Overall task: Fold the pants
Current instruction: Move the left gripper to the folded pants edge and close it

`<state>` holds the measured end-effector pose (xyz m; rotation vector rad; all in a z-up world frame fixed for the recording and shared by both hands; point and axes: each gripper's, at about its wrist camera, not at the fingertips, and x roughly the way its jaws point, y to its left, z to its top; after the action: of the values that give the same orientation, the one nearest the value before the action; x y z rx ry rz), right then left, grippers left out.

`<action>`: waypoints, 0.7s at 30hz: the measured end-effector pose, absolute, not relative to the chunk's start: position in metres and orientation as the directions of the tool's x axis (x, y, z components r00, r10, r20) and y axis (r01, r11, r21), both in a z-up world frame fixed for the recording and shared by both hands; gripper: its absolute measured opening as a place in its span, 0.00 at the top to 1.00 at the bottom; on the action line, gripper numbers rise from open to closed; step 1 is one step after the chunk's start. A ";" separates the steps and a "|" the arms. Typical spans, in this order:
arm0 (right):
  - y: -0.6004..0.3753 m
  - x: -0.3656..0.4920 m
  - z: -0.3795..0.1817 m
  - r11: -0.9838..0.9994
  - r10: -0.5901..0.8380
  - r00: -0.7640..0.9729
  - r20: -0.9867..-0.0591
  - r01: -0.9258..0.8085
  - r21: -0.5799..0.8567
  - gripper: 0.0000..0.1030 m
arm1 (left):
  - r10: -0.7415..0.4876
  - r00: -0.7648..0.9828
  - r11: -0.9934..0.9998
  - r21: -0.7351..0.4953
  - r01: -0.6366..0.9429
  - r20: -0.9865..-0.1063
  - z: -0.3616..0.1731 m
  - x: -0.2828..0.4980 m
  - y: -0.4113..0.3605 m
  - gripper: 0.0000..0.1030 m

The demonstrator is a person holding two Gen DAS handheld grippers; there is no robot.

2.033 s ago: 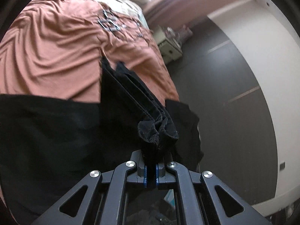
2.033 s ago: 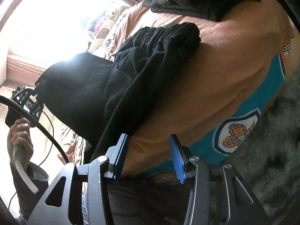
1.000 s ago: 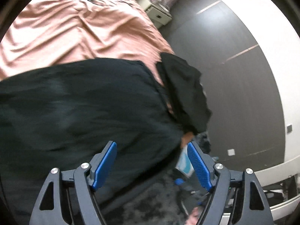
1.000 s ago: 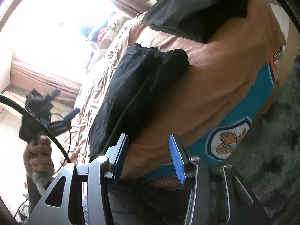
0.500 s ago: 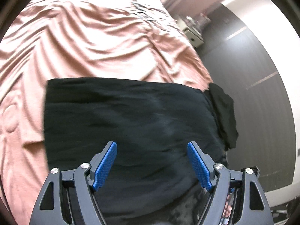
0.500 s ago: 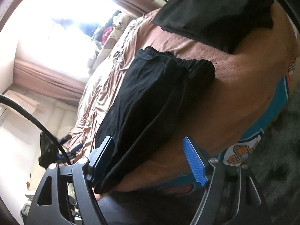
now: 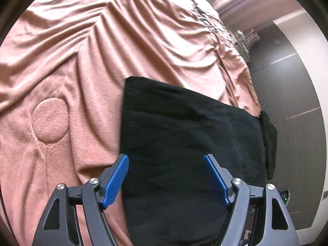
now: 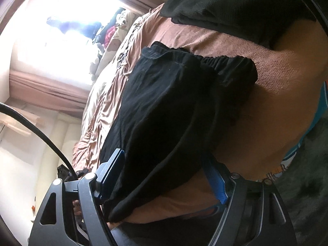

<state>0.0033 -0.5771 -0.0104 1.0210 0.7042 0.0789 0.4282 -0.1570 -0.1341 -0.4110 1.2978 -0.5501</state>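
The black pants (image 7: 184,135) lie folded flat on a pink blanket (image 7: 92,51) on the bed. My left gripper (image 7: 166,176) is open and empty, hovering above the near part of the pants. In the right wrist view the pants (image 8: 168,110) show their elastic waistband (image 8: 229,61) at the far end. My right gripper (image 8: 164,176) is open, with the near folded edge of the pants lying between its blue pads (image 8: 215,180); I cannot tell whether they touch the cloth.
Another dark garment (image 8: 235,4) lies on the bed beyond the pants, and shows at the bed's edge (image 7: 269,139). A dark wall panel (image 7: 291,82) stands to the right. A bright window (image 8: 67,20) and pillows are at the bed's far end. A dark rug (image 8: 307,184) lies below.
My left gripper let go of the bunched pants, opened, and drew back above them. The pants now lie flat and folded. My right gripper opened wider and moved up to their near edge.
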 end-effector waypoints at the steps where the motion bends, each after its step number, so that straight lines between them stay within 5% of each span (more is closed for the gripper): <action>1: -0.578 0.005 -0.012 0.533 0.378 0.780 -0.499 0.257 0.806 0.27 | -0.587 0.172 0.809 -0.570 0.141 -0.791 -0.139 0.430 -0.155 0.30; 13: -0.578 0.027 -0.015 0.545 0.358 0.794 -0.491 0.249 0.801 0.30 | -0.585 0.142 0.811 -0.576 0.106 -0.798 -0.167 0.444 -0.146 0.64; 16: -0.580 0.026 -0.020 0.542 0.348 0.799 -0.490 0.255 0.801 0.39 | -0.580 0.162 0.814 -0.564 0.135 -0.798 -0.160 0.444 -0.149 0.74; 21: -0.575 0.017 -0.009 0.561 0.326 0.809 -0.490 0.252 0.789 0.70 | -0.592 0.187 0.806 -0.570 0.161 -0.784 -0.145 0.445 -0.150 0.89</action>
<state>0.0167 -0.5752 -0.0094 0.9938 0.6552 0.0477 0.4451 -0.1495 -0.1446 -0.4023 1.2812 -0.5502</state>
